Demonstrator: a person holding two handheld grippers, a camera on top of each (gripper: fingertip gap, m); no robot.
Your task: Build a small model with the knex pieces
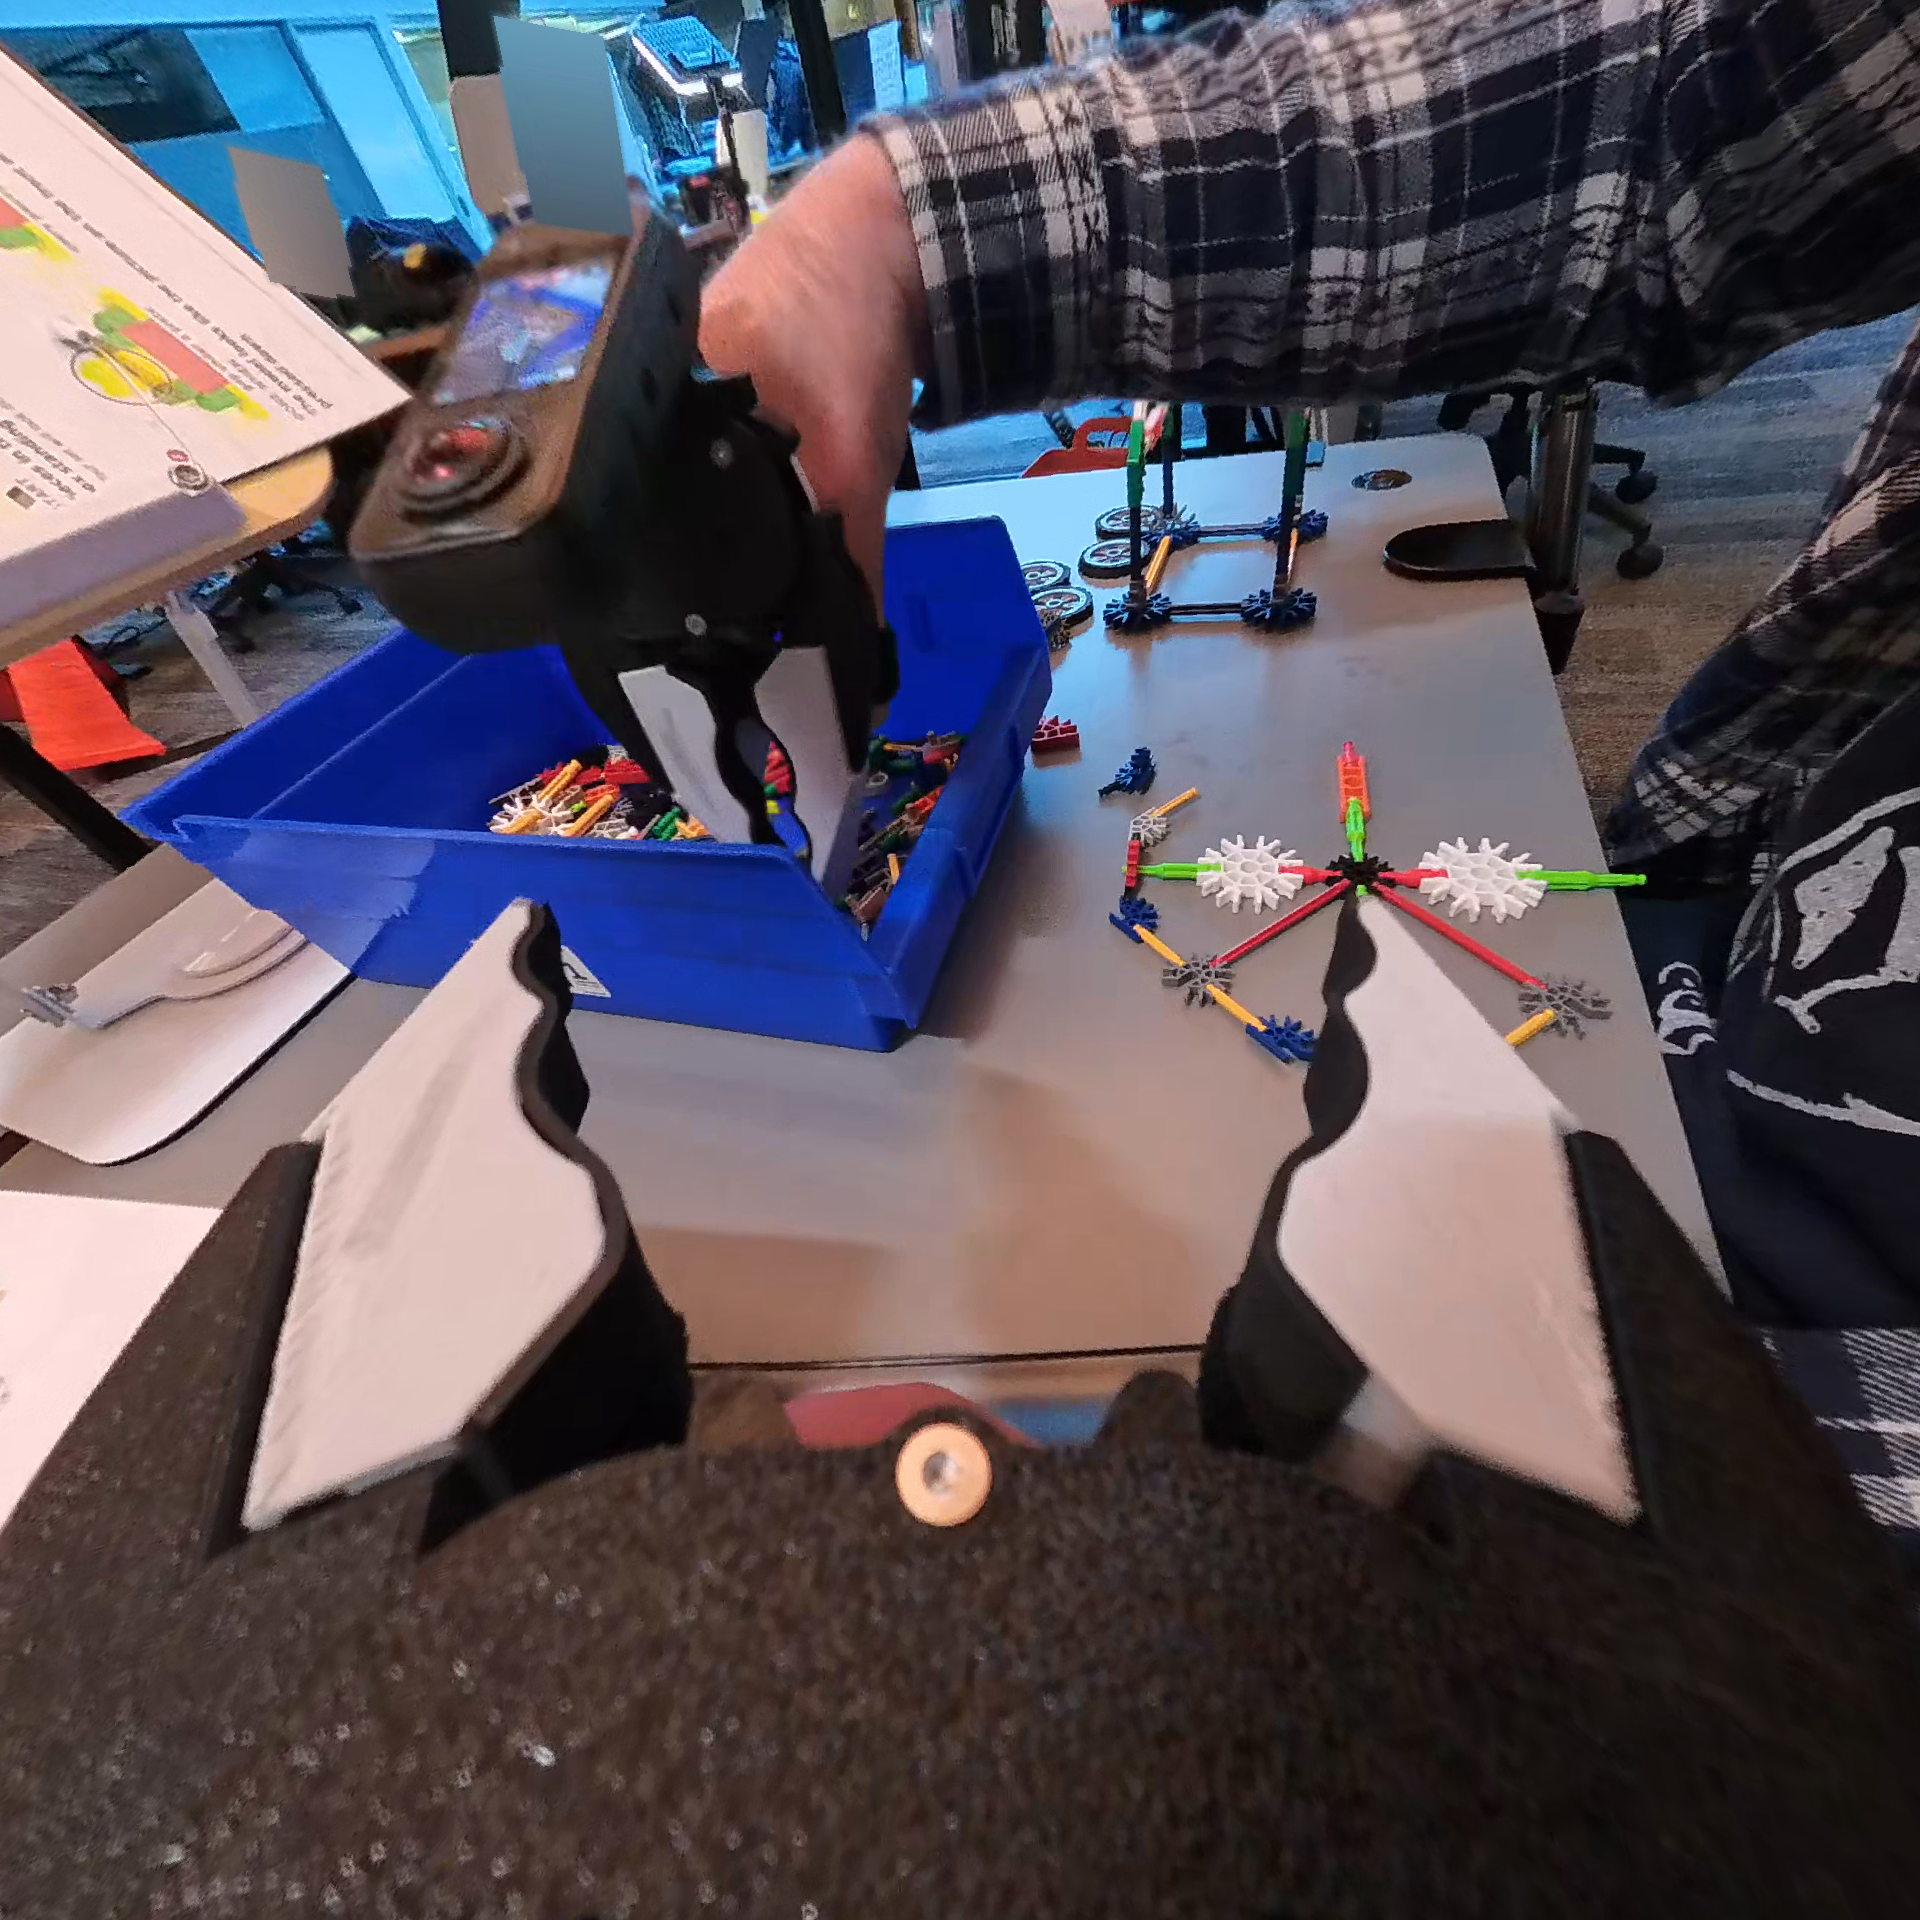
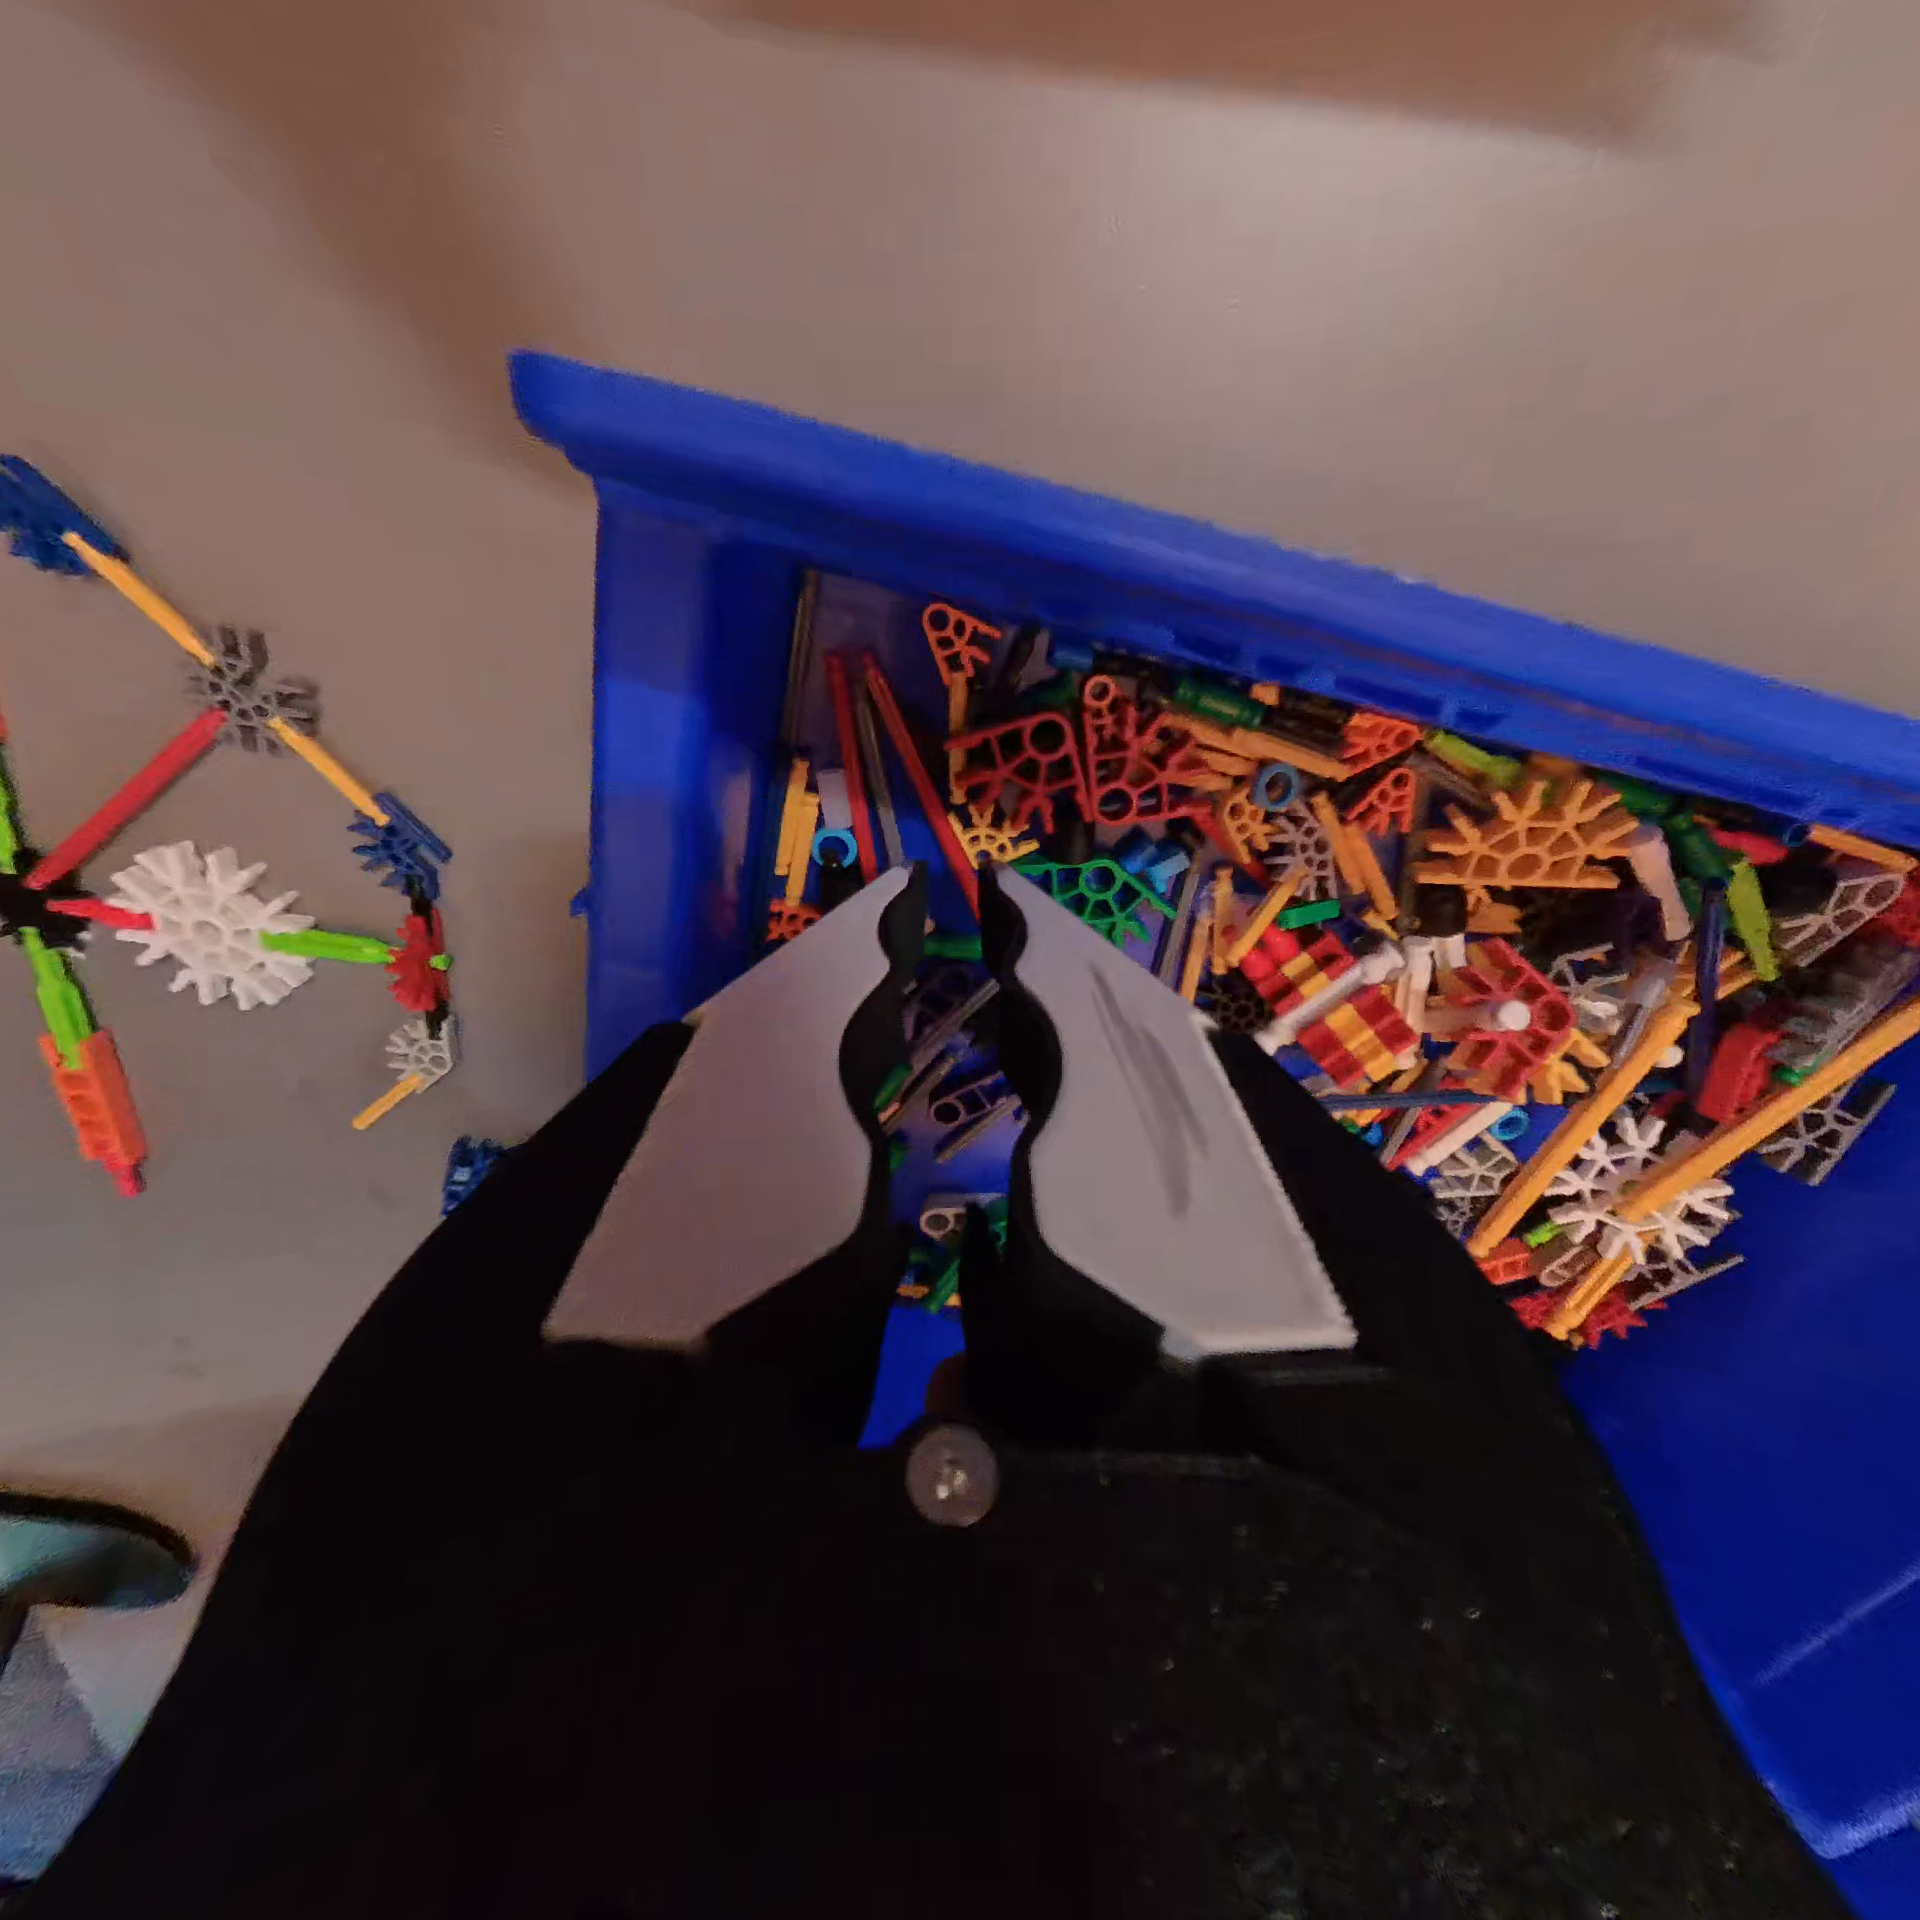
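Note:
My left gripper (image 1: 943, 920) is open wide and empty, held above the grey table (image 1: 935, 1195) in front of a blue bin (image 1: 623, 894). The bin is full of coloured rods and connectors (image 2: 1403, 935). My right gripper (image 2: 951, 878) reaches down into the bin (image 2: 1039, 540), its jaws drawn to a narrow gap around the end of a red rod (image 2: 914, 758). It also shows in the left wrist view (image 1: 790, 842), held by a hand (image 1: 821, 312). A flat rod-and-connector model (image 1: 1351, 873) lies right of the bin.
An upright frame of blue connectors and rods (image 1: 1205, 540) stands at the table's far side, beside black wheels (image 1: 1060, 587). Loose dark red (image 1: 1055, 735) and blue (image 1: 1130, 774) pieces lie by the bin. An open instruction booklet (image 1: 156, 312) is propped at the left. One gripper's finger ends stand about 15 centimeters off the other's. Between my left fingertips and the flat rod-and-connector model (image 1: 1351, 873) there is roughly 15 centimeters. Seen from the right wrist view (image 2: 42, 905) as well.

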